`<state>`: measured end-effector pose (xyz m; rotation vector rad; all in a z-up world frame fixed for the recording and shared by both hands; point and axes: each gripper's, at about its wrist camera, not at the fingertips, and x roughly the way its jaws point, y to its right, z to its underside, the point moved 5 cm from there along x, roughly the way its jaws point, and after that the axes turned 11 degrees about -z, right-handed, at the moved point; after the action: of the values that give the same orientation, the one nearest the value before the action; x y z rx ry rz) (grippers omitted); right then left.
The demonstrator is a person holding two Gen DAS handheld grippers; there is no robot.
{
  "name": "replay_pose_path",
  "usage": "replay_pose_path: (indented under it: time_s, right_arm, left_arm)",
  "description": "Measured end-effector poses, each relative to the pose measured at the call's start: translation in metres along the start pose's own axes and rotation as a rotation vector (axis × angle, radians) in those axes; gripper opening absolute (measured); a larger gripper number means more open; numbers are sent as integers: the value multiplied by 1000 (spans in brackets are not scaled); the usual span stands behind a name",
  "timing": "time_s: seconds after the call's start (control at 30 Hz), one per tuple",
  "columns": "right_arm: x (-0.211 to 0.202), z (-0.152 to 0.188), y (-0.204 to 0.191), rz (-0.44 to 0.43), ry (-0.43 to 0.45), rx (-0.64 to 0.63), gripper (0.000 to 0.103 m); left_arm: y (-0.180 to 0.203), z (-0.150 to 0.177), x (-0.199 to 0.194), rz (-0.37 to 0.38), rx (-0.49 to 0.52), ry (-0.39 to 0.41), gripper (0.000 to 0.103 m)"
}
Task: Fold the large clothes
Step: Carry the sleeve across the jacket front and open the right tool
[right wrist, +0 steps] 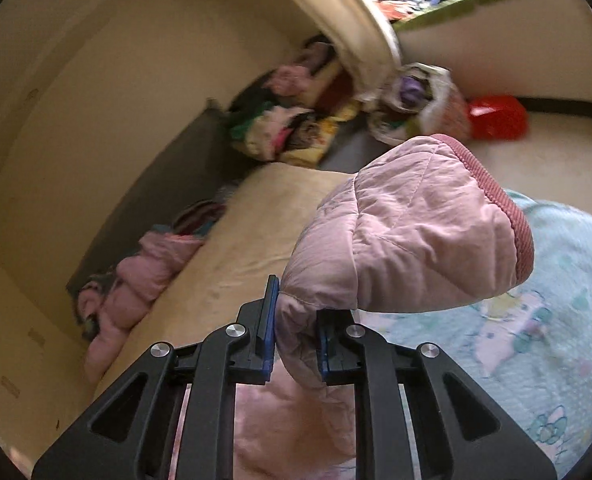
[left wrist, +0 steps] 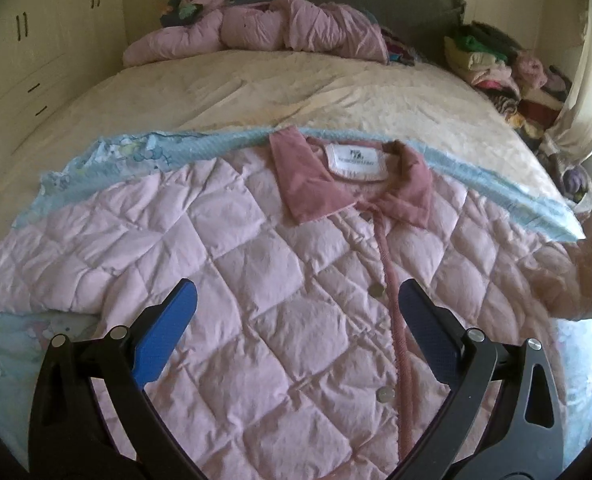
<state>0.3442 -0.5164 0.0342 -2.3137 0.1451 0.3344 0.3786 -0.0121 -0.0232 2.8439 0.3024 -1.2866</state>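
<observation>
Bedroom, cream bed (left wrist: 256, 92) with a blue printed sheet (left wrist: 508, 196) laid as folding ground; pink quilted jacket (left wrist: 256, 264) spread front-up on it, collar away, buttoned flat for folding. Left gripper (left wrist: 296, 304) released, jaws wide above the chest, holding nothing. Right gripper (right wrist: 296, 332) clenched on the sleeve (right wrist: 408, 224) near its ribbed cuff, raised off the sheet, probably to fold it across the body

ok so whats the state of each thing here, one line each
pink quilted jacket: spread flat, front up, buttoned
right sleeve: lifted off the bed
left hand-held gripper: open, empty, above the jacket
right hand-held gripper: shut on the sleeve
second pink jacket: crumpled by the headboard
</observation>
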Motion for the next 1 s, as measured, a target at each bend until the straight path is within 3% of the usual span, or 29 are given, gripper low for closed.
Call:
replay_pose_path:
  time_s: [0.2, 0.47, 0.8, 1.0]
  right_arm:
    - [0, -7, -66, -92, -9, -114, 15]
    - [7, 5, -137, -188, -46, -228, 15]
    - [29, 64, -209, -290, -162, -346, 15]
    - [53, 114, -238, -337, -242, -365, 15]
  left_arm:
    - [-10, -9, -18, 55, -29, 32, 95]
    - [-28, -11, -23, 42, -26, 50, 95]
    - [-60, -12, -19, -30, -43, 64, 95]
    - [-73, -9, -8, -30, -64, 42, 95]
